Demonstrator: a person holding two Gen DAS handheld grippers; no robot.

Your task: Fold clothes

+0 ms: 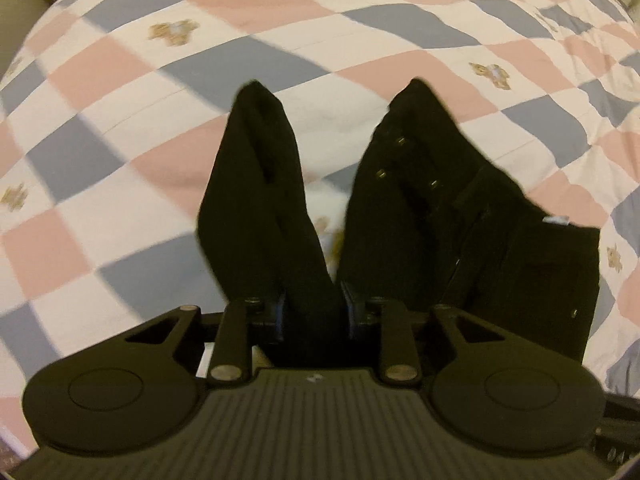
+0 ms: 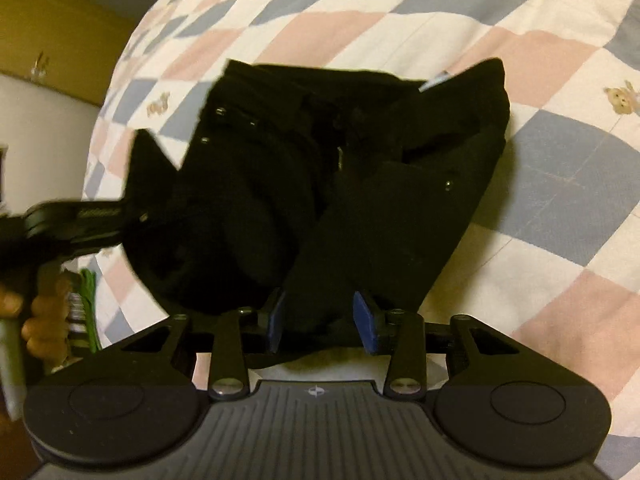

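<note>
A pair of black trousers (image 1: 420, 208) with small metal rivets hangs bunched above the checked bedspread (image 1: 120, 128). My left gripper (image 1: 312, 312) is shut on a fold of the trousers, which rises in two peaks ahead of it. In the right wrist view my right gripper (image 2: 322, 320) is shut on another part of the trousers (image 2: 360, 168), the cloth pinched between its blue pads (image 2: 366, 320). The left gripper (image 2: 80, 220) shows there at the left, held by a hand (image 2: 44, 320), gripping the trousers' left edge.
The bedspread (image 2: 540, 160) has pink, grey-blue and white squares with small teddy bear prints (image 2: 620, 98). The bed's edge lies at the left in the right wrist view, with a yellowish wall or furniture (image 2: 48, 40) beyond. Something green (image 2: 88, 304) lies by the hand.
</note>
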